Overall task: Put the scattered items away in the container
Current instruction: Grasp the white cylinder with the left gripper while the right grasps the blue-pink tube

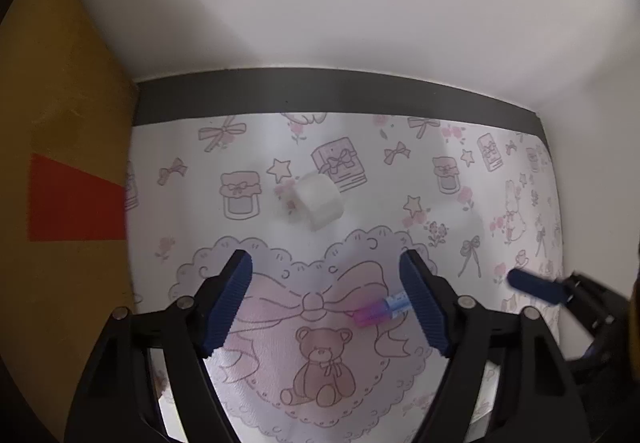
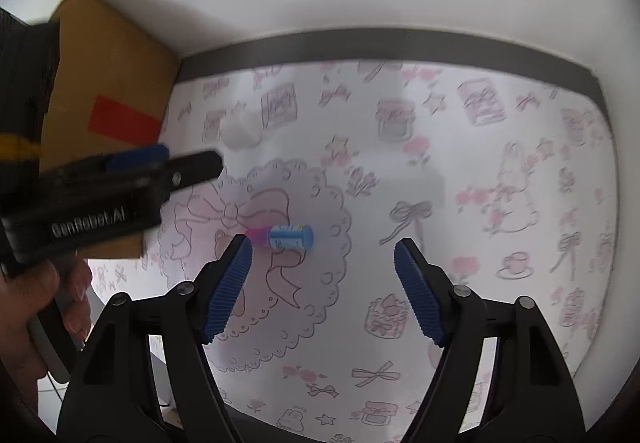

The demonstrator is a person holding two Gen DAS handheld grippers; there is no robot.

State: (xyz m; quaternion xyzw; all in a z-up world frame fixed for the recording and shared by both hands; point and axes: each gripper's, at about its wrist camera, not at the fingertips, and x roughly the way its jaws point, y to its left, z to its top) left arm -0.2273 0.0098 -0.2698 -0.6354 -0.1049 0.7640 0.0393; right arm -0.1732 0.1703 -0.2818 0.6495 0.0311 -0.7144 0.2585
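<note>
Tube [image 2: 285, 237], pink and blue, lies flat on the patterned surface [image 2: 460, 131], just beyond the right claw's [image 2: 323, 257] left fingertip and near the left claw's [image 1: 326, 271] right finger. Both claws gape wide, holding nothing. White block [image 1: 318, 201] lies farther back.
</note>
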